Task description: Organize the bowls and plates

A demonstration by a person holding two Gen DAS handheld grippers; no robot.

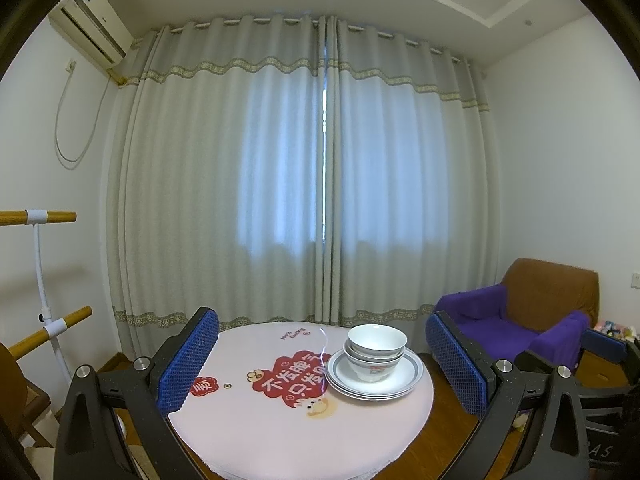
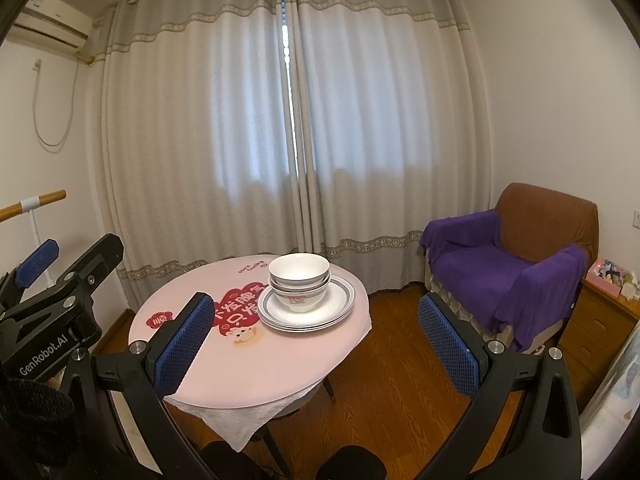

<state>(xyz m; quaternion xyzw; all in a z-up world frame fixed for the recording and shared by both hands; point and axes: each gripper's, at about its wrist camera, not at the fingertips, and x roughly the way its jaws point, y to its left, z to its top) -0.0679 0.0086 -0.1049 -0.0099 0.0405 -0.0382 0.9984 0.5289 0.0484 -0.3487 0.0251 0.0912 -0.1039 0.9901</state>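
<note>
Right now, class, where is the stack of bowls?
In both views, the bowls sit nested on the stacked plates, on the round table's far right part, toward the purple-draped armchair.

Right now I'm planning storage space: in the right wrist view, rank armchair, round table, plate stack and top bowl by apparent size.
1. Round table, though nearness inflates it
2. Armchair
3. Plate stack
4. Top bowl

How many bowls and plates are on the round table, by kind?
Bowls: 3, nested, standing on the plates
Plates: 3, stacked, judging by visible rims
Total: 6 pieces, all in one pile on the round table
</note>
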